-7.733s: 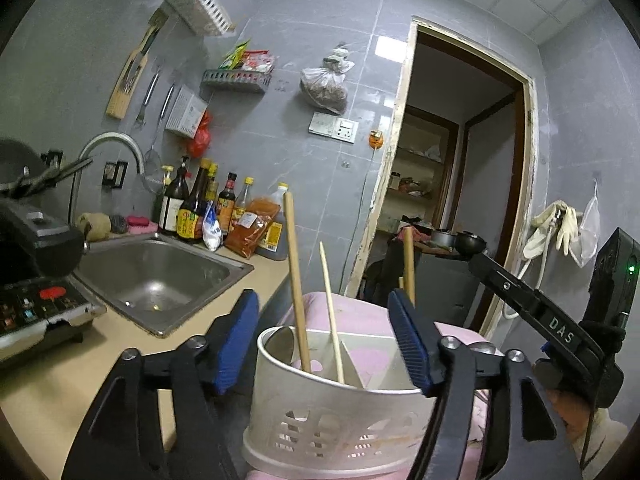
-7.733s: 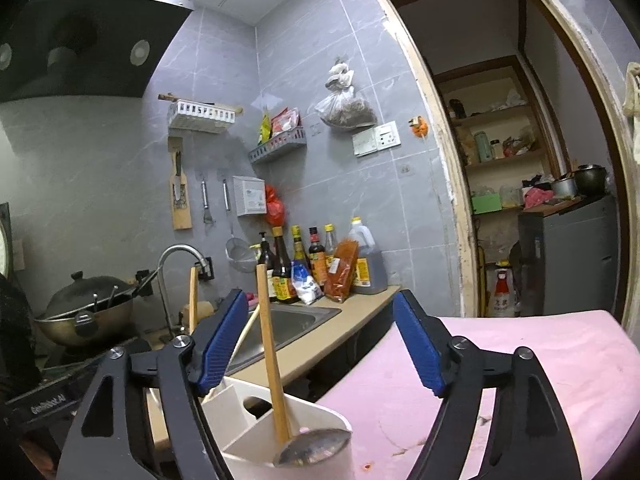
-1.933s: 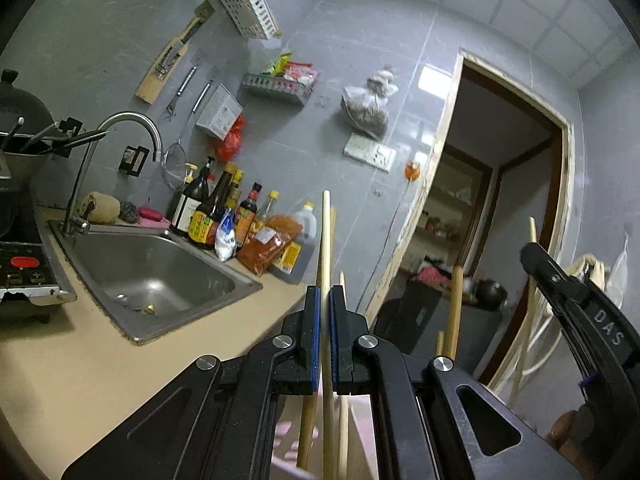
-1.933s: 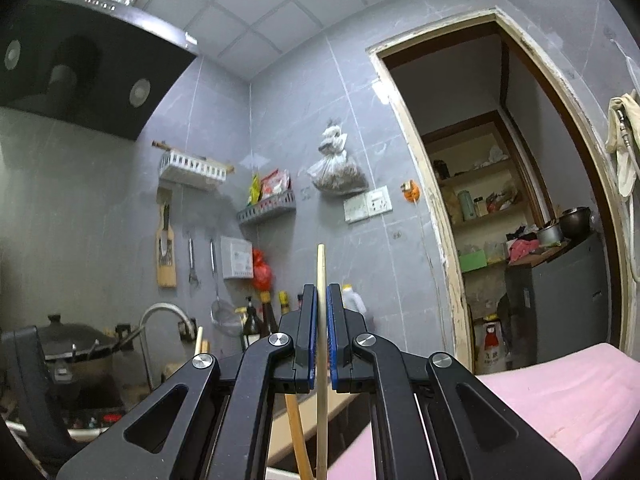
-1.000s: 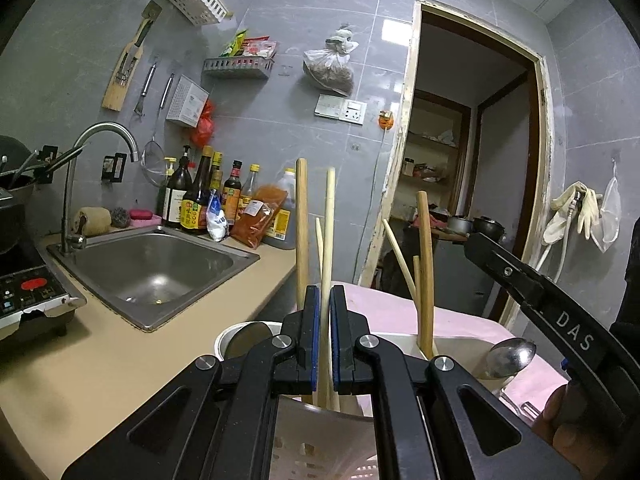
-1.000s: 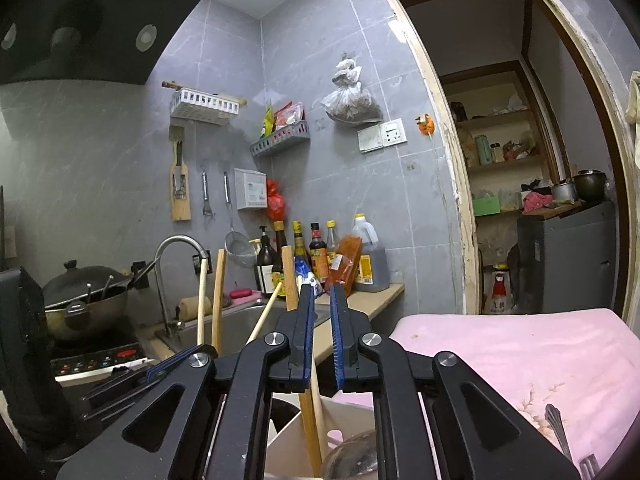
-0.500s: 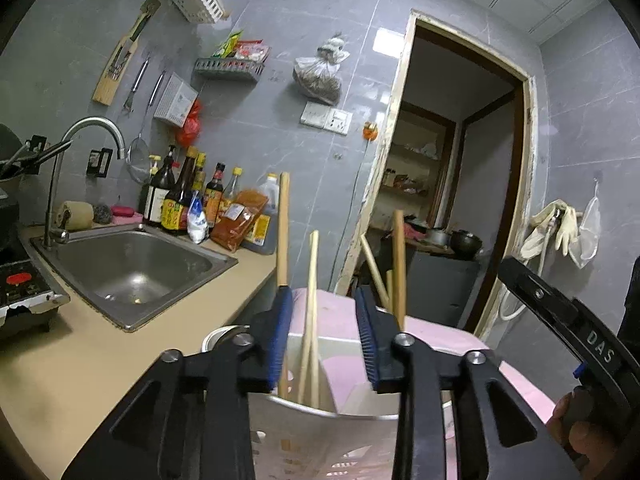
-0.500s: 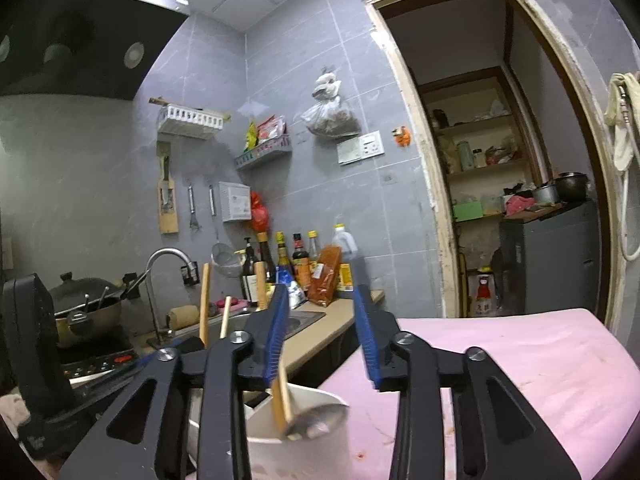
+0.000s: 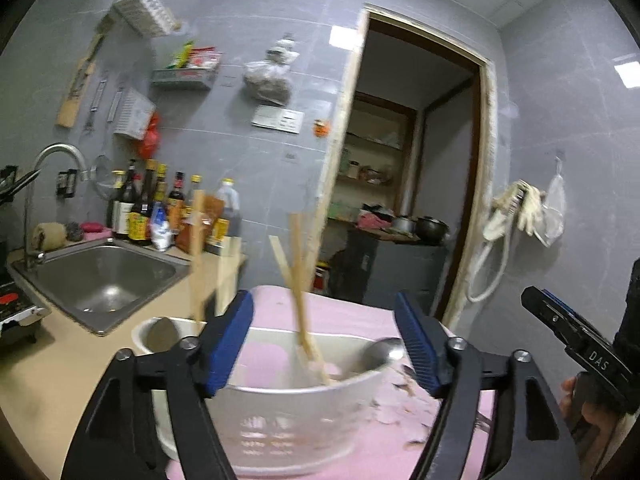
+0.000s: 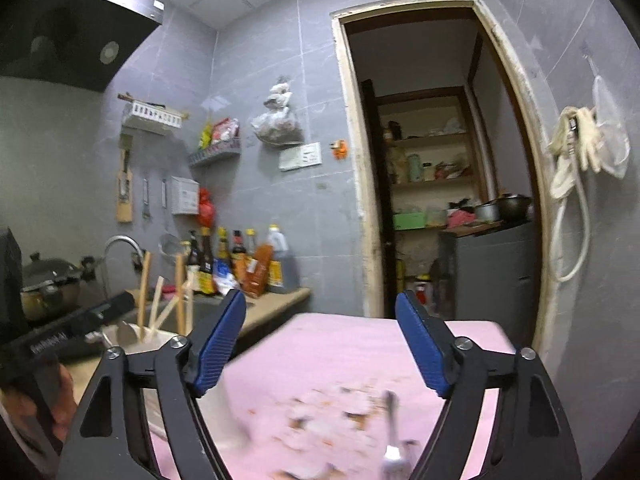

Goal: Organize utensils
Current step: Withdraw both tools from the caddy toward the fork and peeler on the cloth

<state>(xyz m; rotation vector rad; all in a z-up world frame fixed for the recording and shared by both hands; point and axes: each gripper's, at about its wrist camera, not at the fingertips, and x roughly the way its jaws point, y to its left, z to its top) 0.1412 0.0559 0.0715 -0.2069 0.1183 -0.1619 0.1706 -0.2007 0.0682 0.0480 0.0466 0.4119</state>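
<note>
Ahead of the left gripper (image 9: 324, 340), whose jaws are spread wide and empty, the white utensil holder (image 9: 280, 420) with upright chopsticks (image 9: 298, 280) is seen. Before the right gripper (image 10: 320, 344), equally wide, a metal utensil (image 10: 392, 436) lies on the pink cloth (image 10: 340, 360); it is judged stiff, light, slippery, best taken mid-handle.

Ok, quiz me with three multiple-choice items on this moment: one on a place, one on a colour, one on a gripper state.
1. Where do the chopsticks stand?
A. in the sink
B. in the white holder
C. flat on the pink cloth

2. What colour are the gripper pads?
A. blue
B. red
C. green

3. How is the left gripper?
A. shut on a chopstick
B. shut on a spoon
C. open, holding nothing

Answers:
1 B: the sticks rise from inside the holder.
2 A: both grippers carry blue ribbed pads.
3 C: its jaws stand wide apart around the holder's rim, with nothing pinched; the right gripper is open too.
</note>
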